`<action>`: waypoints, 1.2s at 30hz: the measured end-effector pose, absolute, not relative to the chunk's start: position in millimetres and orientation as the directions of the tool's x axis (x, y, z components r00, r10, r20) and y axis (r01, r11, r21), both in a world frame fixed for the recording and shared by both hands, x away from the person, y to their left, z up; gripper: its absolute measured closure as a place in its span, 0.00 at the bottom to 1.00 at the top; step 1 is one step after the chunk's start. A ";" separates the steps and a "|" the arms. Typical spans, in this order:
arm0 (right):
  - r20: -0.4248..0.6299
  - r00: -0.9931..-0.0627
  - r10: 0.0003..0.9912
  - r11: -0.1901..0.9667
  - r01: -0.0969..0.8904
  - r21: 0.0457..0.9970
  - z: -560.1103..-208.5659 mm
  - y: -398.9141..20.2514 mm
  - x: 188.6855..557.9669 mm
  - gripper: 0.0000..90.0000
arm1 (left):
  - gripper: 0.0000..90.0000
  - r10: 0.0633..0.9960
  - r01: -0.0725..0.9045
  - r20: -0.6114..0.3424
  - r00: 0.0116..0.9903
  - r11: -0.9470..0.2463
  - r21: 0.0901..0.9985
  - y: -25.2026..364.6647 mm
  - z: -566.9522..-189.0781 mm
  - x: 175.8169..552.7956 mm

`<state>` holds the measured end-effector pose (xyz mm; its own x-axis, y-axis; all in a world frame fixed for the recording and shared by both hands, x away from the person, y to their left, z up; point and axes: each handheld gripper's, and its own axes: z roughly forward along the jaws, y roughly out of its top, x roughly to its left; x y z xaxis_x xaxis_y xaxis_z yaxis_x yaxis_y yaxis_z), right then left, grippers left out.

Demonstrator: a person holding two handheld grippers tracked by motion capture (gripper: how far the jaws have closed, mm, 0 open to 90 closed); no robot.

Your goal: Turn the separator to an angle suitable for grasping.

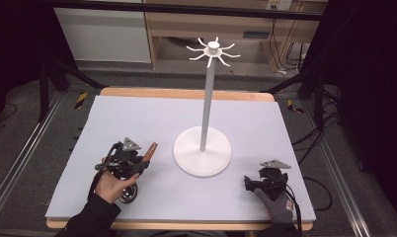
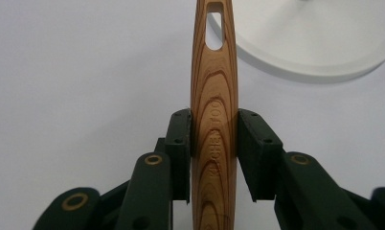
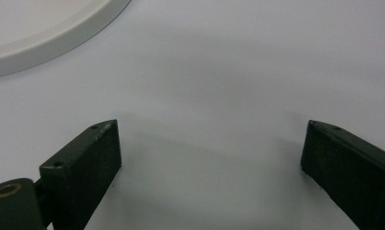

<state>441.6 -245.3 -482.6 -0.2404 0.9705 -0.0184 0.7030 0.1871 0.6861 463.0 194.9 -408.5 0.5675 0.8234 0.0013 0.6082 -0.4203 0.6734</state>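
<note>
A wooden utensil handle (image 2: 213,110) with a hanging slot near its tip runs straight out between the jaws of my left gripper (image 2: 213,139), which is shut on it. From above, this gripper (image 1: 140,163) lies low on the table's left front, and the handle (image 1: 151,149) points toward the white stand's round base (image 1: 202,150). A shiny metal end (image 1: 128,195) shows beside the left hand. My right gripper (image 1: 258,180) rests at the right front. Its jaws stand wide open over bare tabletop (image 3: 209,158).
The white stand has a tall pole (image 1: 207,98) topped by a ring of hooks (image 1: 214,51). Its base edge (image 3: 47,33) lies ahead and left of the right gripper. The pale table cover (image 1: 137,118) reaches a wooden back edge.
</note>
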 end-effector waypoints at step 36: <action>-0.012 -0.229 0.973 0.174 0.702 0.690 -481.5 -245.8 441.3 0.08 | 0.75 0.844 0.396 -0.031 0.535 -0.218 0.892 220.3 -353.5 434.8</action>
<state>441.3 -245.8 -481.5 -0.2292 0.9733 -0.0119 0.7023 0.1738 0.6904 434.8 220.3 -353.5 0.5347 0.8445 -0.0312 0.3963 -0.2180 0.8919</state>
